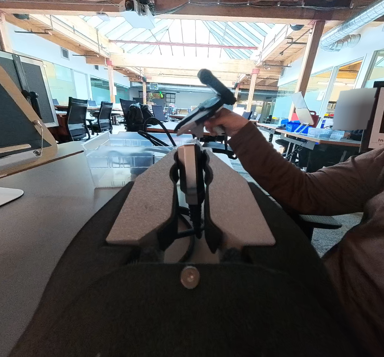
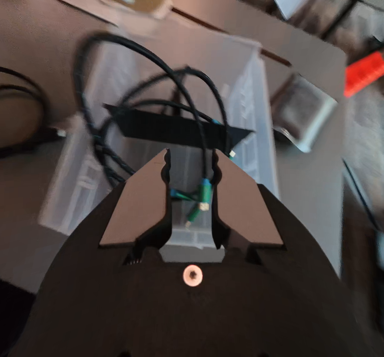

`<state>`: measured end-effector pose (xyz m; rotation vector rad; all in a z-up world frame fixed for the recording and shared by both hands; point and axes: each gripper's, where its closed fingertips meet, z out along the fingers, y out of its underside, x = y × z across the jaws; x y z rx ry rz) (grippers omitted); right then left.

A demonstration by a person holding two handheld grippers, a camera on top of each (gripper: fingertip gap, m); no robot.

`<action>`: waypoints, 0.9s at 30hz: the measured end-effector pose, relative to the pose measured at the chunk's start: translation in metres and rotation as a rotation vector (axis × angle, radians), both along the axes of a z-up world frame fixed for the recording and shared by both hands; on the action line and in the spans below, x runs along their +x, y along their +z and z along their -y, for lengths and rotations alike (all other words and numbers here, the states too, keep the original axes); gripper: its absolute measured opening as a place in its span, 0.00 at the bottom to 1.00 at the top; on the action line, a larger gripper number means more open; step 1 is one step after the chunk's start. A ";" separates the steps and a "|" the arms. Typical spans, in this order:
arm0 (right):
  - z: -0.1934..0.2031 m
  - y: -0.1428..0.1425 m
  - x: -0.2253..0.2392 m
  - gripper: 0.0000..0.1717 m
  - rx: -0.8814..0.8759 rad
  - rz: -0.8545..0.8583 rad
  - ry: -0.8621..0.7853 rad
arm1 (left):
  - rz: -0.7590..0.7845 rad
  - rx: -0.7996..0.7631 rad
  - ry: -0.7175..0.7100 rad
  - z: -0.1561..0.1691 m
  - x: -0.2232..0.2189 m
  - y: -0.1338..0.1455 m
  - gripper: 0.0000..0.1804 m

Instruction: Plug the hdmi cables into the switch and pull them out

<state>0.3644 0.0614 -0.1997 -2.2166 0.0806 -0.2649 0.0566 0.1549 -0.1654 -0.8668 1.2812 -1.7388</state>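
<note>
Silver and black, the switch (image 1: 190, 172) stands on edge between the fingers (image 1: 153, 191) of my left gripper (image 1: 190, 160), both dark pads pressed against its flat sides. A ribbed black lead (image 1: 195, 216) hangs from its near end, down between the fingers toward the gripper body.

Just beyond the left fingertips sits a clear plastic bin (image 1: 108, 160) on the grey table (image 1: 52, 212), with black cable loops (image 1: 158, 131) rising above its far rim. Above the switch my right gripper (image 1: 178, 131) is blurred, gripped in my right hand (image 1: 224, 122), its tips pointing down toward the bin.

From the right gripper's own camera, my right gripper (image 2: 190, 160) stands spread wide, pads apart and pressing on nothing. It looks down into the same clear bin (image 2: 255, 118). Inside lie black HDMI cables (image 2: 128, 48) in tangled loops, and a green-and-blue plug (image 2: 204, 193) with a gold tip shows in the gap between the fingers, down in the bin and clear of the left pad; whether it touches the right one I cannot tell. A black strip (image 2: 166, 127) crosses the bin beyond the fingertips. Off to the right, a red object (image 2: 363, 75) lies past the table (image 2: 301, 181) edge, too blurred to identify.
</note>
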 end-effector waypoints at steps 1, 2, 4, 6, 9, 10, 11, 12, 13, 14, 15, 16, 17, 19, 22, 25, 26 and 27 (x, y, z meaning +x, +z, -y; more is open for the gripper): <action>-0.007 0.007 -0.014 0.22 0.041 -0.016 0.059 | -0.002 0.003 -0.003 0.001 0.000 0.000 0.10; -0.012 0.013 -0.024 0.24 0.070 -0.017 0.099 | -0.004 0.004 -0.006 0.001 0.000 -0.001 0.10; -0.021 0.021 -0.027 0.27 0.097 0.047 0.101 | -0.009 0.008 -0.009 0.003 0.001 -0.002 0.10; -0.029 0.027 -0.018 0.27 0.119 0.143 0.037 | -0.014 0.011 -0.012 0.003 0.001 -0.003 0.10; -0.047 0.024 -0.046 0.28 0.123 0.091 0.136 | -0.019 0.017 -0.015 0.005 0.001 -0.004 0.10; -0.052 0.022 -0.060 0.29 0.126 0.061 0.191 | -0.020 0.017 -0.017 0.005 0.001 -0.004 0.10; -0.057 0.020 -0.070 0.31 0.123 0.046 0.226 | -0.021 0.017 -0.019 0.005 0.001 -0.004 0.10; -0.060 0.016 -0.075 0.33 0.105 0.043 0.240 | -0.022 0.017 -0.020 0.005 0.001 -0.004 0.10; -0.062 0.009 -0.077 0.34 0.071 0.053 0.237 | -0.022 0.017 -0.020 0.006 0.001 -0.004 0.10; -0.063 0.001 -0.073 0.34 0.027 0.071 0.218 | -0.022 0.019 -0.020 0.006 0.001 -0.004 0.10; -0.062 -0.007 -0.069 0.30 -0.021 0.086 0.195 | -0.022 0.020 -0.020 0.006 0.001 -0.004 0.10; -0.061 -0.013 -0.069 0.25 -0.047 0.073 0.197 | -0.022 0.021 -0.021 0.006 0.001 -0.004 0.10; -0.058 -0.019 -0.074 0.17 -0.077 0.037 0.224 | -0.022 0.021 -0.022 0.006 0.001 -0.004 0.10; -0.050 -0.030 -0.079 0.09 -0.143 -0.012 0.260 | -0.022 0.021 -0.025 0.007 0.001 -0.004 0.10; -0.038 -0.032 -0.077 0.11 -0.174 -0.037 0.260 | -0.023 0.019 -0.030 0.008 0.001 -0.004 0.10; -0.027 -0.021 -0.069 0.15 -0.165 -0.016 0.219 | -0.028 0.017 -0.048 0.010 0.001 -0.005 0.10; -0.025 -0.014 -0.069 0.15 -0.144 -0.003 0.217 | -0.032 0.017 -0.057 0.011 0.001 -0.005 0.10; -0.024 -0.006 -0.072 0.15 -0.117 0.007 0.226 | -0.035 0.018 -0.065 0.013 0.001 -0.006 0.10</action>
